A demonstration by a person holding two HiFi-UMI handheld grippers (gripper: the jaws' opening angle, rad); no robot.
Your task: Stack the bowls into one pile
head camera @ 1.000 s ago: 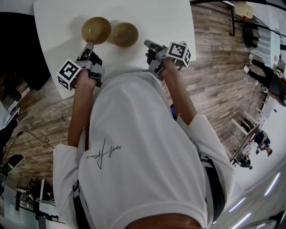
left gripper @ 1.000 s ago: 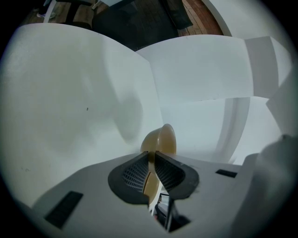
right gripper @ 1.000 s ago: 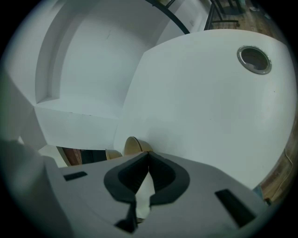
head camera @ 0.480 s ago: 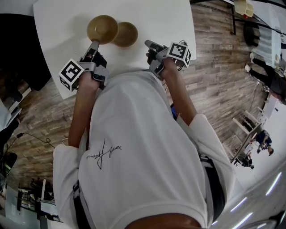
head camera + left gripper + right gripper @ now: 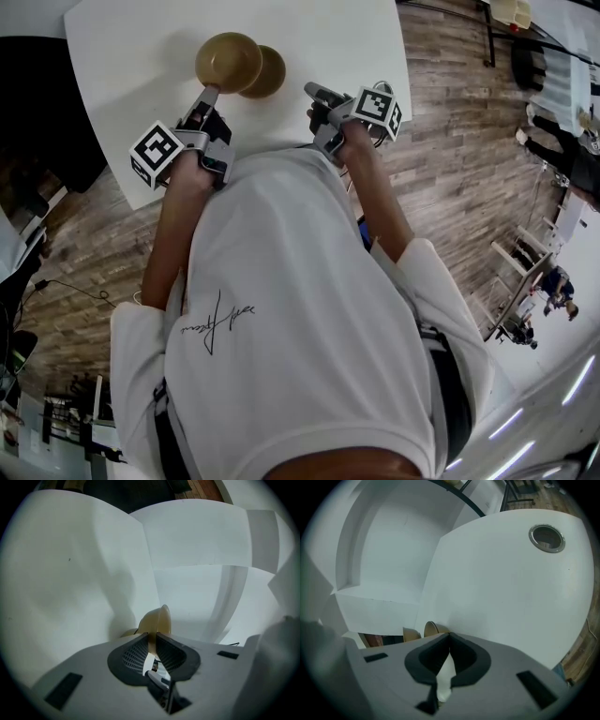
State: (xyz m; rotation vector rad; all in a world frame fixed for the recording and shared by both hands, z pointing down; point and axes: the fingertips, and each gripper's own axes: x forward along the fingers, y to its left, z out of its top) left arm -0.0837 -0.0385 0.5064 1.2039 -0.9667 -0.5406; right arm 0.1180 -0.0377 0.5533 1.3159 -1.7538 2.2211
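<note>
A tan bowl (image 5: pixel 228 60) hangs above the white table (image 5: pixel 122 94), its near rim pinched by my left gripper (image 5: pixel 208 94). In the left gripper view the bowl (image 5: pixel 157 619) stands edge-on between the dark pads (image 5: pixel 133 654), so the left gripper (image 5: pixel 151 637) is shut on the rim. A second tan bowl (image 5: pixel 267 73) rests on the table just right of the lifted one, which partly overlaps it. My right gripper (image 5: pixel 312 93) hovers shut and empty at the table's right side. From the right gripper view both bowls (image 5: pixel 430 629) peek over the right gripper (image 5: pixel 449 637).
A round cable grommet (image 5: pixel 546 537) sits in the table top far right. Wood floor (image 5: pixel 459 141) lies beyond the table's right edge, with chairs and people far off. A white wall or panel (image 5: pixel 197 536) stands behind the table.
My left gripper has lifted its bowl and carried it right, from beside the second bowl to overlapping it. The right gripper has stayed in place.
</note>
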